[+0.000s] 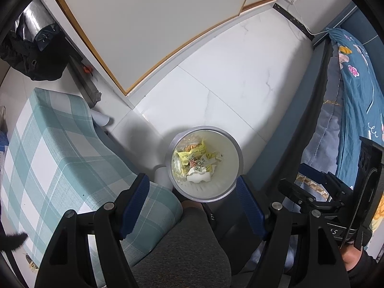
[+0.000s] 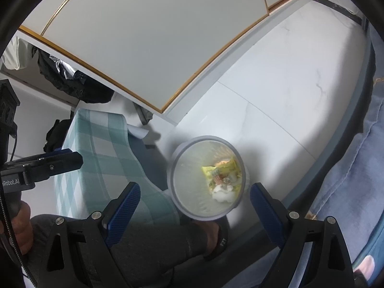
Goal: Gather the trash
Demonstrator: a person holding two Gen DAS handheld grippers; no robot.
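Observation:
A round grey trash bin point(image 1: 237, 156) stands on the white floor, seen from above, with crumpled yellow wrappers and white paper point(image 1: 195, 162) inside it. My left gripper point(image 1: 192, 184) hangs high over the bin, pointing straight down, open, with nothing between its blue pads point(image 1: 136, 199). In the right wrist view the same bin point(image 2: 177, 163) holds the trash point(image 2: 222, 180) in its bottom. My right gripper point(image 2: 194, 192) is open and empty above the bin's near rim. The left gripper point(image 2: 60, 160) shows at the left edge there, and the right gripper point(image 1: 312, 182) at the right edge of the left wrist view.
A teal plaid cushioned seat point(image 1: 55, 148) stands left of the bin. A bed with blue floral bedding point(image 1: 355, 96) runs along the right. A person's grey trouser leg point(image 1: 189, 247) and a dark slipper point(image 2: 220, 240) lie below the bin. White cabinet doors point(image 1: 148, 24) and a black bag point(image 1: 31, 55) stand behind.

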